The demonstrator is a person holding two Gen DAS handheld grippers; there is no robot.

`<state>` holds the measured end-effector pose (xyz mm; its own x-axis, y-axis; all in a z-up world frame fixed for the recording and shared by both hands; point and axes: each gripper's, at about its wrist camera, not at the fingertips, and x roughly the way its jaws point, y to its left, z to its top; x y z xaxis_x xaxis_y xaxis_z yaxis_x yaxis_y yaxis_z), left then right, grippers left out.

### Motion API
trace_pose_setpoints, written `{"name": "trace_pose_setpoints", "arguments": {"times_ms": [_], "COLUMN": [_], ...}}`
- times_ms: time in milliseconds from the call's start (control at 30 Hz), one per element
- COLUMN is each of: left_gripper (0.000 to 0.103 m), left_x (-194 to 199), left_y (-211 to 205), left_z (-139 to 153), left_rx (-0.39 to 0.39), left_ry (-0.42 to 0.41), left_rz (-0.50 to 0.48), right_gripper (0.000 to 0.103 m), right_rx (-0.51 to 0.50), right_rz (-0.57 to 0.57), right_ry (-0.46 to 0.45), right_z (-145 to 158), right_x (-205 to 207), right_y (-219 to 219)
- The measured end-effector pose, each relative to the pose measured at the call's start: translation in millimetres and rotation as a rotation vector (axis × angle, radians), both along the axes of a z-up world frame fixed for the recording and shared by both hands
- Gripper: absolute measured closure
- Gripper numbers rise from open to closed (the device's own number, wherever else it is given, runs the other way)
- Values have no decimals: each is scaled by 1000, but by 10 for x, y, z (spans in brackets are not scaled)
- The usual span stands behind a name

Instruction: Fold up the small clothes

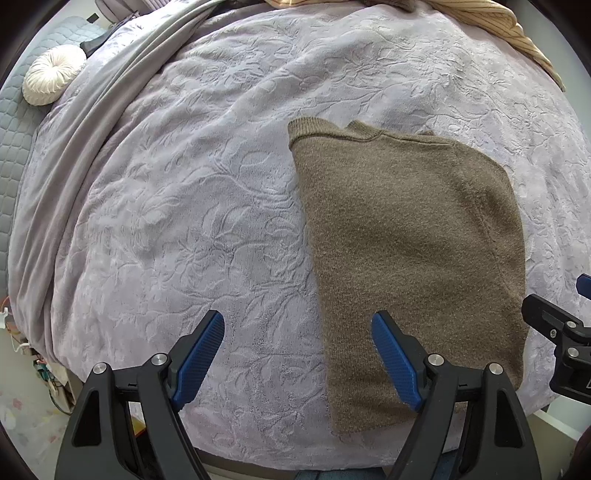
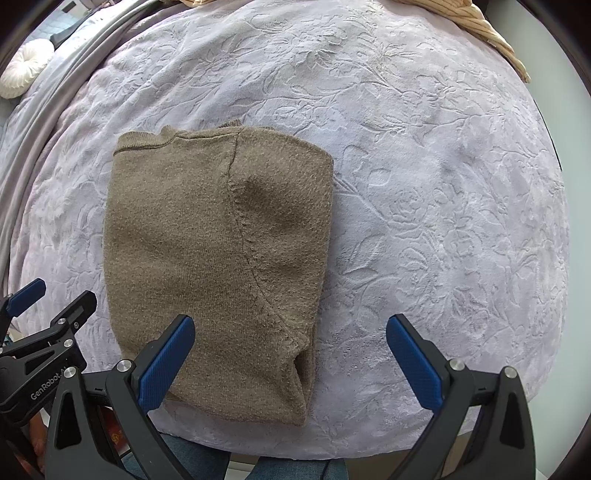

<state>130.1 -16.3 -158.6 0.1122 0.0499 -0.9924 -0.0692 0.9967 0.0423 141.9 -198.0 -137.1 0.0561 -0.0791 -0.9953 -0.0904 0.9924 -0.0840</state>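
A brown knit sweater (image 1: pixel 406 251) lies folded lengthwise on the lilac embossed bedspread (image 1: pixel 184 206), its collar at the far end. In the right wrist view the sweater (image 2: pixel 207 266) has both sides folded in and a seam runs down its middle. My left gripper (image 1: pixel 297 354) is open and empty, hovering over the sweater's near left edge. My right gripper (image 2: pixel 290 358) is open and empty over the sweater's near right corner. Each gripper shows at the edge of the other's view.
A grey blanket (image 1: pixel 110 96) runs along the bed's left side, with a round white cushion (image 1: pixel 51 74) beyond it. A beige ribbed garment (image 1: pixel 491 22) lies at the far right edge. The bedspread (image 2: pixel 443 221) spreads out right of the sweater.
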Motion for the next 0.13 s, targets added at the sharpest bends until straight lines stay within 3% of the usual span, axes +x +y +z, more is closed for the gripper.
{"name": "trace_pose_setpoints", "arguments": {"times_ms": [133], "left_gripper": [20], "left_x": [19], "left_y": [-22], "left_z": [11], "left_rx": [-3], "left_ry": [-3], "left_rz": [-11], "right_gripper": [0], "right_rx": [-2], "right_rz": [1], "right_ry": [3], "right_z": [-18], "right_x": [2], "right_y": [0]}}
